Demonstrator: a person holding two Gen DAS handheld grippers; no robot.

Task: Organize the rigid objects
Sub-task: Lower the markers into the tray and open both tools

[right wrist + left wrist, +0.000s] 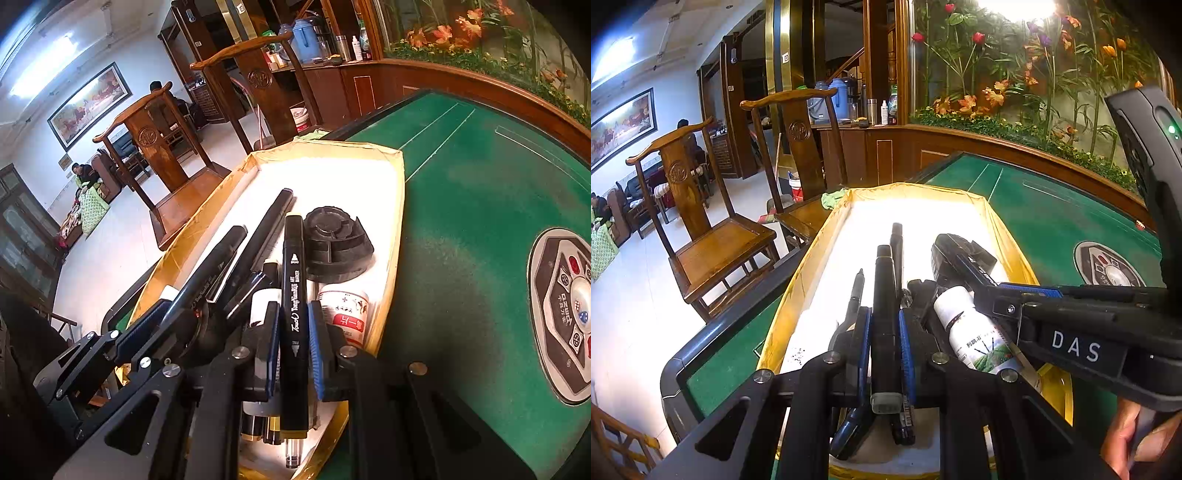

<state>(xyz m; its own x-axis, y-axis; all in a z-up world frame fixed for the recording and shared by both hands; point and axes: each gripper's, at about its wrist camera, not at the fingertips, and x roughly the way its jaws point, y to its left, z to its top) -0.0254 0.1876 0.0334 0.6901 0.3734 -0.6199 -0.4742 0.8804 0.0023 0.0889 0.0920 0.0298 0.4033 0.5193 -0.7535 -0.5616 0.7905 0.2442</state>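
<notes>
The green-felt bench [480, 206] is bare across its whole right side, apart from an oval control panel [565, 314] set into the felt, so open room lies there; on the left its dark raised rim [738, 317] runs just beside the box, with 2 wooden chairs [713, 221] standing close beyond on the white floor. The gold-edged box [397, 206] with a white inside sits near that left rim, its far half empty and brightly lit. In its near half lie several black pens and markers side by side, a black round ribbed cap [336, 245] near the right wall, and a small white bottle [345, 314] with a red label just in front of that cap. The left hand-held gripper [885, 343] is clamped on a black marker [884, 314] lying lengthwise between its blue pads, above the box's near end. The right hand-held gripper [294, 343] is clamped on a black art marker [294, 306] with white lettering, also over the box; whether either marker touches the box floor is hard to judge from these wrist views.
</notes>
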